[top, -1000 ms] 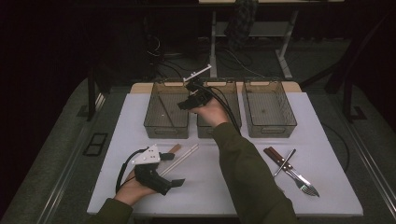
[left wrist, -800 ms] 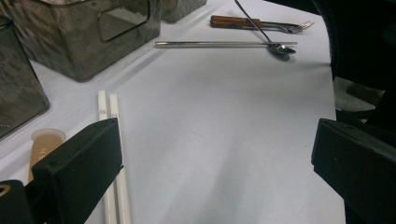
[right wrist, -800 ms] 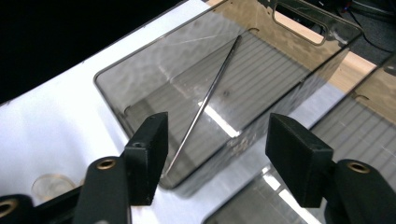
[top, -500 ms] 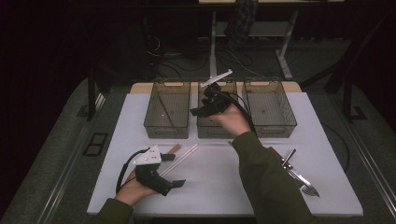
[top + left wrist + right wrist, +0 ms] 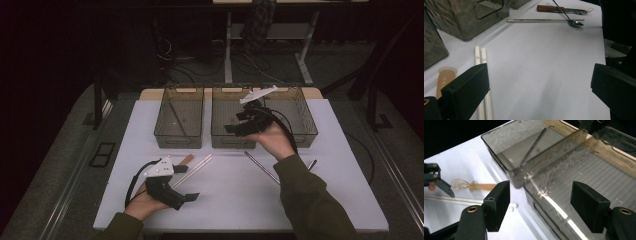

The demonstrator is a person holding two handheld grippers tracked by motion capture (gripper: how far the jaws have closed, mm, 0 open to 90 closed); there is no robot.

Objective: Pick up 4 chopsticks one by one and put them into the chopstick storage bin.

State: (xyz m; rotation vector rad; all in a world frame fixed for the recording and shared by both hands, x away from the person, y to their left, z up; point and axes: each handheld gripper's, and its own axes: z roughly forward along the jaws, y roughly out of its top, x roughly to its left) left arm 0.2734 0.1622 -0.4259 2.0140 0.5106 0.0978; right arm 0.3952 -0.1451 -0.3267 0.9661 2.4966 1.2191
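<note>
My right gripper (image 5: pixel 233 124) hovers over the front of the middle clear bin (image 5: pixel 220 140), jaws pointing left. In the right gripper view (image 5: pixel 540 202) its jaws stand open with nothing between them, and they have just been opening. A thin dark stick (image 5: pixel 531 147) leans inside the left bin (image 5: pixel 178 137). My left gripper (image 5: pixel 189 182) rests on the white table at the front left, open and empty (image 5: pixel 539 82). Two white chopsticks (image 5: pixel 480 75) and a tan spoon (image 5: pixel 445 80) lie by its left jaw.
A third clear bin (image 5: pixel 302 135) stands at the back right. A metal chopstick (image 5: pixel 544 21), a metal spoon (image 5: pixel 575 23) and a wooden-handled knife (image 5: pixel 549 8) beside a fork lie on the table's right half. The white table (image 5: pixel 225 200) has dark floor around it.
My right hand has carried its gripper rightward, from between the left and middle bins to between the middle and right ones. The left gripper has stayed put.
</note>
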